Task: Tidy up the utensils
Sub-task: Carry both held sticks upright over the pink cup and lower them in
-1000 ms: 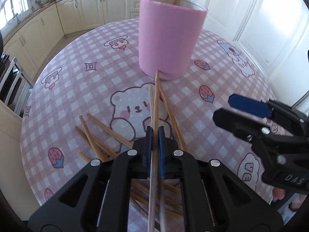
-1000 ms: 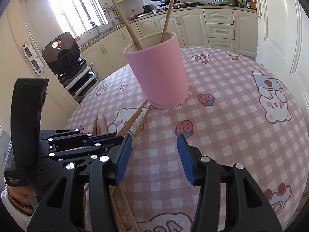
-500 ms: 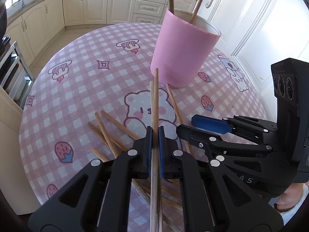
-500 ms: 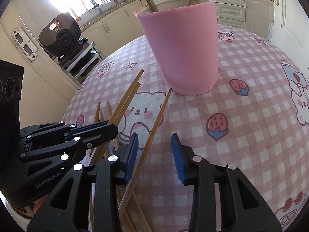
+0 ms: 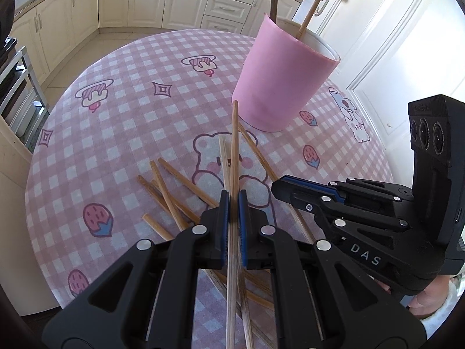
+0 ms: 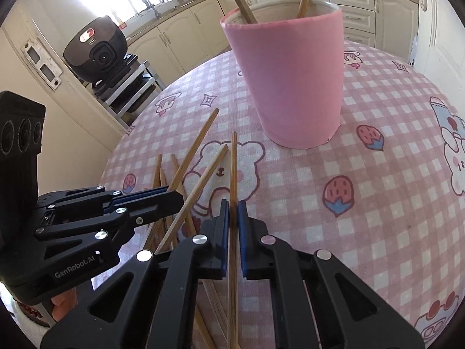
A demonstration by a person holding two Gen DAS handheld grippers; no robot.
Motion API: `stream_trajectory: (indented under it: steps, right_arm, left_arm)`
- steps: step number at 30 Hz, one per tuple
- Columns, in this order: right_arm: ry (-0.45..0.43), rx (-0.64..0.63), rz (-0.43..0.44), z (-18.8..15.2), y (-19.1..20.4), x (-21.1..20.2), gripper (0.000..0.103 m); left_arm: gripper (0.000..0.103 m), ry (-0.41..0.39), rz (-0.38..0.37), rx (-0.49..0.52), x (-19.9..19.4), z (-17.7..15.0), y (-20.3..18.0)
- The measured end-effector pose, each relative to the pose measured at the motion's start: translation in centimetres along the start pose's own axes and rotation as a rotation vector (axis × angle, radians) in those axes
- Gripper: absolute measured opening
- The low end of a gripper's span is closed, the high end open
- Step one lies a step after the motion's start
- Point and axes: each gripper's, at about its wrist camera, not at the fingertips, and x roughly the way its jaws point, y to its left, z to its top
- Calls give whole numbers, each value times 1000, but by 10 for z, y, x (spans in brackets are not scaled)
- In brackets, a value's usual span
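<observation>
A pink cup (image 5: 284,87) stands upright on the table with two chopsticks leaning inside it. My left gripper (image 5: 234,203) is shut on a wooden chopstick (image 5: 234,145) that points towards the cup's foot. My right gripper (image 6: 233,212) is shut on another chopstick (image 6: 233,168), whose tip stops short of the cup (image 6: 290,87). In the right wrist view the left gripper (image 6: 174,200) sits at the left, its chopstick (image 6: 200,142) slanting up. Several loose chopsticks (image 5: 168,192) lie crossed on the cloth below both grippers.
A round table carries a pink checked cloth (image 5: 116,133) printed with bears and strawberries. Left of the table a dark cooker (image 6: 96,55) sits on a metal rack. Cream kitchen cabinets (image 5: 145,0) run along the back, and a white door (image 5: 392,43) is at the right.
The right gripper's jaws have closed from wide open onto a chopstick lying near the cup. The left gripper kept its chopstick and shifted sideways, so the two grippers now sit close together.
</observation>
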Motion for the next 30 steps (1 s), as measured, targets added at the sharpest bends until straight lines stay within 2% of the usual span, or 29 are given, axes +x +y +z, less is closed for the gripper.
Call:
stream_trajectory:
  steps: [7, 14, 20, 24, 30]
  right_arm:
    - [-68, 6, 53, 3, 6, -29, 5]
    - [-203, -55, 84, 13, 21, -90, 5]
    - [-316, -121, 70, 22, 33, -140, 5]
    - [-357, -150, 50, 28, 37, -155, 5]
    - [-394, -156, 34, 36, 33, -164, 5]
  left_arm:
    - [7, -39, 13, 12, -25, -2, -4]
    - [7, -174, 1, 63, -93, 10, -23]
    - [7, -300, 1, 96, -143, 21, -40]
    - [7, -385, 4, 107, -165, 27, -52]
    - [7, -424, 8, 123, -176, 37, -64]
